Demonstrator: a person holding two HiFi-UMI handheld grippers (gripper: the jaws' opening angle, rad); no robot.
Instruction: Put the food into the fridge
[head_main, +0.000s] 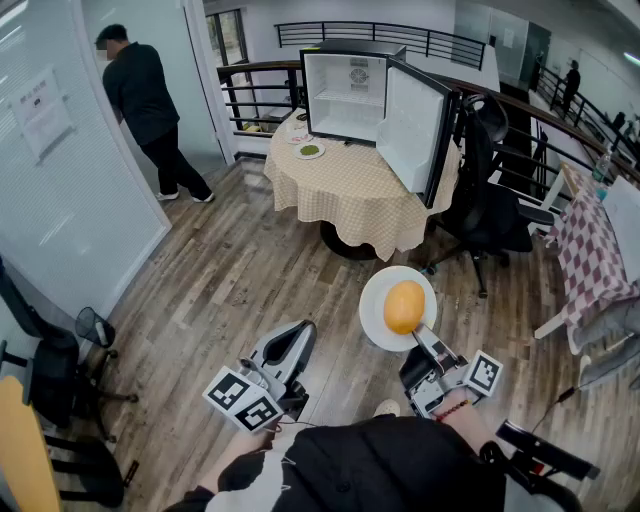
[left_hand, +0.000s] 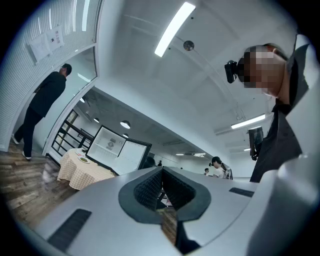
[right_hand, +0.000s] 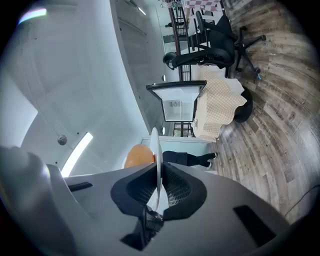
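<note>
Head view: the right tool (head_main: 420, 338) is gripping the rim of a round white plate (head_main: 378, 322) carrying an orange, egg-shaped food item (head_main: 404, 306), well apart from the small white fridge (head_main: 345, 95) standing open on the round bench draped in checked yellow cloth (head_main: 350, 190). The carrying looks under way; reaching the fridge and shelving the plate are remaining. A small plate of green food (head_main: 310, 151) is waiting on the bench, above a wood-plank floor (head_main: 230, 290).

Left gripper view: the left tool (left_hand: 161, 176) is resting closed and empty.

Right gripper view: narrow jaws are pinching the plate's edge.
</note>
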